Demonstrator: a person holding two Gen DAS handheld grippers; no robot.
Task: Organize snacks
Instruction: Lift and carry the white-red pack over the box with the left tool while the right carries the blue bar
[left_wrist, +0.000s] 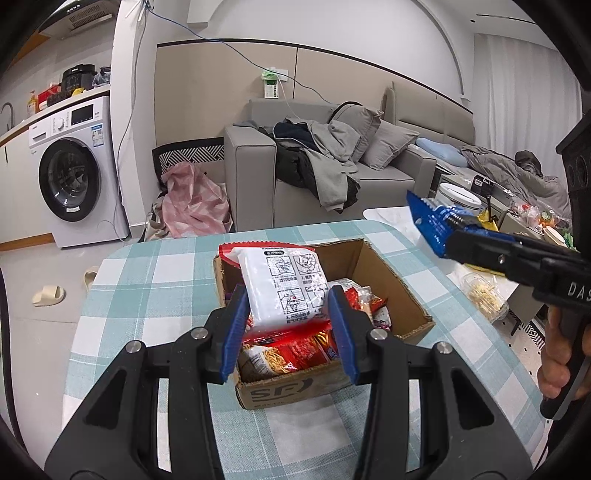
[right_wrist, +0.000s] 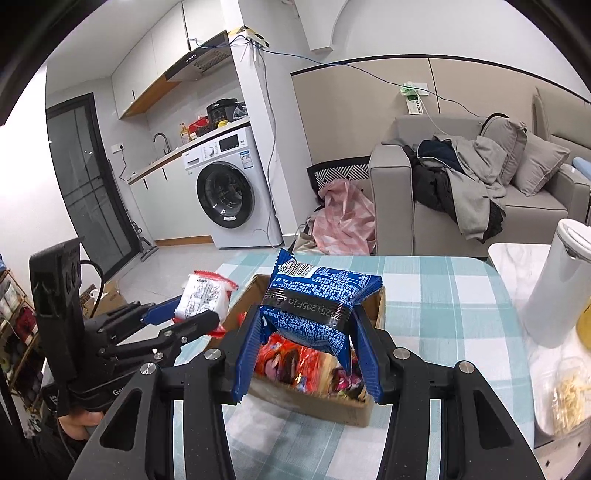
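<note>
left hand-held gripper (left_wrist: 290, 325): pinching a white-and-red noodle packet (left_wrist: 282, 288) between its blue pads; the packet stands above the jaws, well clear of the box contents.
right hand-held gripper (right_wrist: 308, 349): clamped on a blue snack packet (right_wrist: 314, 302), which bulges up between the fingers with its printed back toward the camera.
cardboard box (left_wrist: 384, 280): open-topped, on the checked bench (left_wrist: 147, 288), with red noodle packets (left_wrist: 291, 350) lying inside it.
key relation, left: the box lies directly below and ahead of the left hand-held gripper; the held packet's long axis runs away from the camera, roughly along the box's length.
key relation, right: from the right wrist view the box sits under and just beyond the blue packet, whose long axis runs across the jaws, side to side.
nearer hand: both hang over the box; the left looks lower and closer to the contents, though the fisheye makes that hard to judge.
step in hand: probably each packet is either coming out of the box or going in; the pictures alone do not say which.
next move calls for: keeping the two packets apart over the box opening.
risk: the soft packets could slip or crush in the pinch.
</note>
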